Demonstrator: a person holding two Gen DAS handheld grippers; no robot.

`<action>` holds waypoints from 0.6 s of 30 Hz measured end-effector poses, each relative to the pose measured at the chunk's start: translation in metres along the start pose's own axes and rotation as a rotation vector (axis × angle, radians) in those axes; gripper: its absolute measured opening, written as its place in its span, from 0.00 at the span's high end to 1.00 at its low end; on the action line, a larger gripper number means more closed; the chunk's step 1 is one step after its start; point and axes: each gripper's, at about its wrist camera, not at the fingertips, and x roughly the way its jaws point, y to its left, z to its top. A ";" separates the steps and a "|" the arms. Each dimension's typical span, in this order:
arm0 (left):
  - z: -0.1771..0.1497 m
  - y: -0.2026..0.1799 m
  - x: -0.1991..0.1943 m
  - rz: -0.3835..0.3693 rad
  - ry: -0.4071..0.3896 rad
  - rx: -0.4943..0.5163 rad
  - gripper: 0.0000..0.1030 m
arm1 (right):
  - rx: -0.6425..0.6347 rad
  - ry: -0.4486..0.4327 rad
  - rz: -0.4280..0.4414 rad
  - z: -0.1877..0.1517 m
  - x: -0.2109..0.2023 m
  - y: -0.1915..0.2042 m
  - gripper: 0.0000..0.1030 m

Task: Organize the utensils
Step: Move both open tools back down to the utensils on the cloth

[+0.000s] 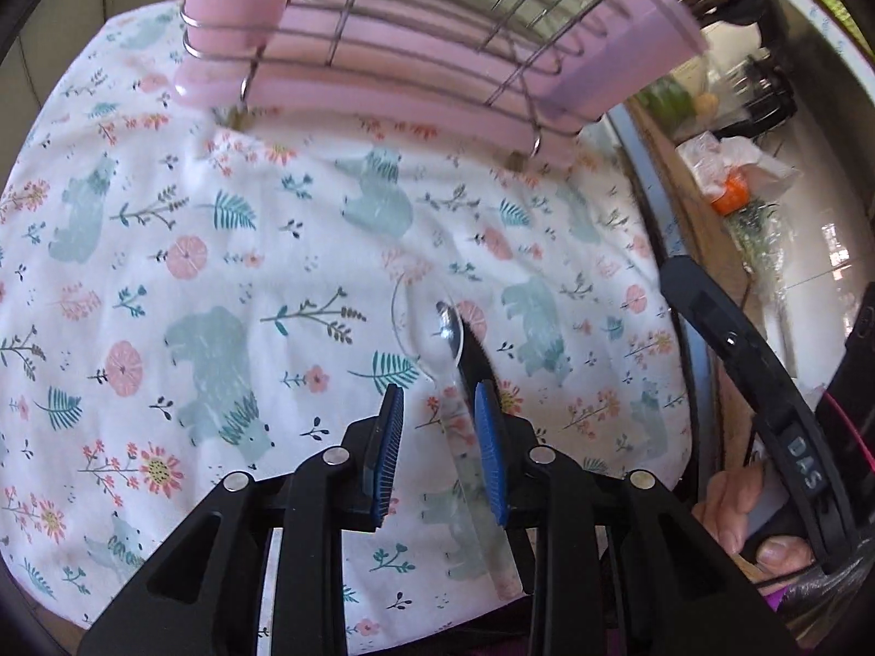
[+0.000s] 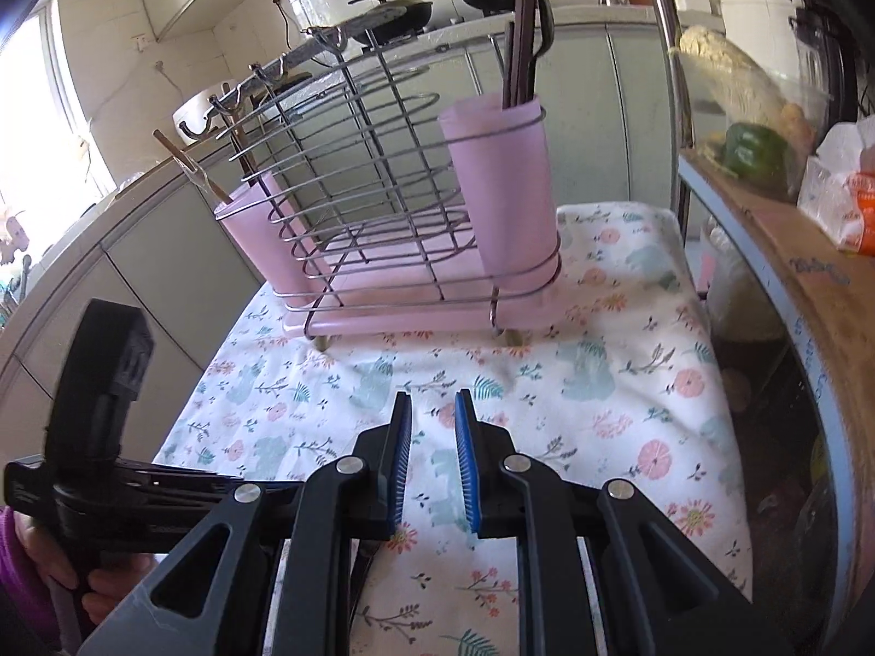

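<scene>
A clear plastic spoon [image 1: 445,331] lies on the floral cloth [image 1: 219,251], bowl away from me, its handle running back between my left gripper's [image 1: 437,399] blue pads, close to the right pad [image 1: 486,437]. The jaws stand apart above it and do not press on it. My right gripper [image 2: 433,410] hovers over the cloth [image 2: 601,382] with a narrow gap and nothing between its pads. Ahead stands a wire rack [image 2: 383,175] on a pink tray, with a pink cup [image 2: 503,191] of dark utensils [image 2: 525,44] and another pink cup [image 2: 257,240] holding a fork.
A wooden board [image 2: 793,284] with a green pepper [image 2: 749,153] and a bag borders the cloth on the right. Kitchen cabinets and pans stand behind the rack. The other gripper's black body [image 1: 738,361] and a hand [image 1: 733,514] are at the right of the left wrist view.
</scene>
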 end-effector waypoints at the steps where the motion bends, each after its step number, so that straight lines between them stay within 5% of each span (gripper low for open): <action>1: 0.001 0.000 0.003 0.009 0.011 -0.005 0.74 | 0.011 0.011 0.010 -0.001 0.001 -0.001 0.85; 9: 0.008 -0.015 0.022 0.072 0.035 0.010 0.74 | 0.083 0.104 0.068 -0.009 0.013 -0.013 0.83; 14: 0.011 -0.014 0.022 0.067 0.008 -0.006 0.94 | 0.091 0.153 0.100 -0.012 0.020 -0.013 0.83; 18: 0.010 -0.004 0.008 0.047 -0.026 -0.021 0.97 | 0.122 0.200 0.141 -0.012 0.031 -0.011 0.83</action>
